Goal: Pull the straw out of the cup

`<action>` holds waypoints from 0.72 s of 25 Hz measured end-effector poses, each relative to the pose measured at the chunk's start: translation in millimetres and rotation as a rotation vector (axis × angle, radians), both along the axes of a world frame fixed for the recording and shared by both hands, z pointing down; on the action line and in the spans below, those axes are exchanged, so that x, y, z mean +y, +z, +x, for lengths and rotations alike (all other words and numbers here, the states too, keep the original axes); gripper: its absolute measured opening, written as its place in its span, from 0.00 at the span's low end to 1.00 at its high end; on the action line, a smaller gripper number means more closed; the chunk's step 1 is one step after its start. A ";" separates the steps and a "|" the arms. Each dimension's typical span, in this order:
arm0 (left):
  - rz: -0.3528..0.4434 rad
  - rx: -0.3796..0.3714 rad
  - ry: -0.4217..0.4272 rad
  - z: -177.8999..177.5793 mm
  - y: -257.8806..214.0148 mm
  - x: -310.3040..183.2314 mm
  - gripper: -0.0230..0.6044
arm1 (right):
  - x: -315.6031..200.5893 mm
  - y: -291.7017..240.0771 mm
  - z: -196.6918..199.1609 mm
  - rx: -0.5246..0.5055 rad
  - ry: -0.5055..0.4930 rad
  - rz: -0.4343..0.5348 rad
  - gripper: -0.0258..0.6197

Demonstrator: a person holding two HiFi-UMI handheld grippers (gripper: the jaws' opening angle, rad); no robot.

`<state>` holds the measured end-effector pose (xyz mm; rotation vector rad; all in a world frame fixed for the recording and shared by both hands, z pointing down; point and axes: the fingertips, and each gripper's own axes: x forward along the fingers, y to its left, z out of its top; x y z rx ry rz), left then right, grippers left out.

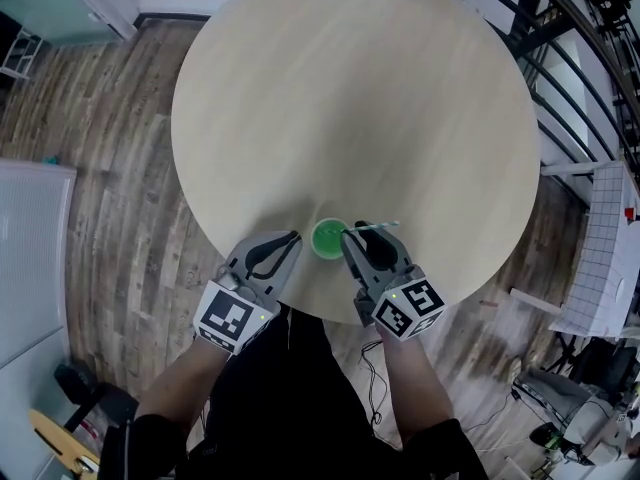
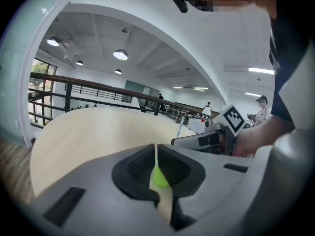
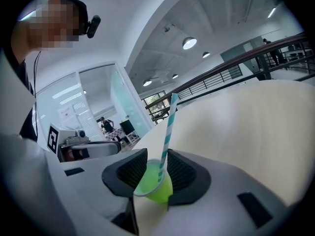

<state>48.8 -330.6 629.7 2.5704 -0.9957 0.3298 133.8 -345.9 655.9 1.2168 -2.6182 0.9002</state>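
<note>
A small clear cup of green drink [image 1: 327, 239] stands near the front edge of the round table [image 1: 350, 98]. A teal-and-white striped straw [image 1: 376, 227] leans out of it to the right. My right gripper [image 1: 347, 236] is open just right of the cup. In the right gripper view the cup [image 3: 153, 185] sits between the spread pads and the straw [image 3: 169, 127] rises past them. Left of the cup, my left gripper [image 1: 293, 237] is shut and holds nothing. In the left gripper view the green cup [image 2: 158, 177] shows through the slit below its tips [image 2: 156, 154].
Wooden plank floor surrounds the table. A black railing [image 1: 560, 28] runs along the far right, and a white gridded board [image 1: 605, 258] stands at the right. A person's arms and dark clothing fill the bottom of the head view.
</note>
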 end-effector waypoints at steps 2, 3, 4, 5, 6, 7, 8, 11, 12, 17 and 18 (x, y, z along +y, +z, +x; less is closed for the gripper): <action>-0.008 -0.010 0.001 -3.8 -1.3 0.9 0.05 | 0.5 2.4 -0.2 0.011 -0.005 -0.009 0.25; -0.010 -0.013 -0.001 -5.5 -1.6 0.6 0.05 | 0.2 3.8 0.2 0.016 -0.006 -0.013 0.25; -0.012 -0.014 -0.003 -6.8 -1.8 0.0 0.05 | -0.2 5.1 0.7 0.020 -0.007 -0.015 0.25; -0.016 -0.015 -0.004 -7.6 -1.7 -0.4 0.05 | -0.8 6.2 1.1 0.023 -0.007 -0.015 0.25; -0.021 -0.015 -0.005 -8.1 -1.5 -0.3 0.05 | -1.0 7.1 1.2 0.026 -0.008 -0.014 0.25; -0.026 -0.015 -0.003 -8.4 -1.7 0.8 0.05 | -0.5 7.7 1.2 0.030 -0.009 -0.012 0.21; -0.031 -0.015 -0.002 -8.1 -2.8 2.4 0.05 | 0.6 8.1 1.3 0.034 -0.009 -0.012 0.15; -0.034 -0.009 -0.002 -7.6 -10.9 3.9 0.05 | 2.7 7.8 1.5 0.046 -0.013 -0.018 0.12; -0.033 -0.006 -0.007 -8.6 -13.9 2.8 0.05 | 2.9 7.6 1.1 0.050 -0.017 -0.020 0.12; -0.037 -0.014 -0.029 -12.6 -24.8 -0.4 0.05 | 4.8 0.6 6.0 0.065 -0.014 -0.022 0.10; -0.035 -0.018 -0.032 -12.7 -28.2 -1.0 0.05 | 4.9 -3.4 7.4 0.065 -0.012 -0.020 0.10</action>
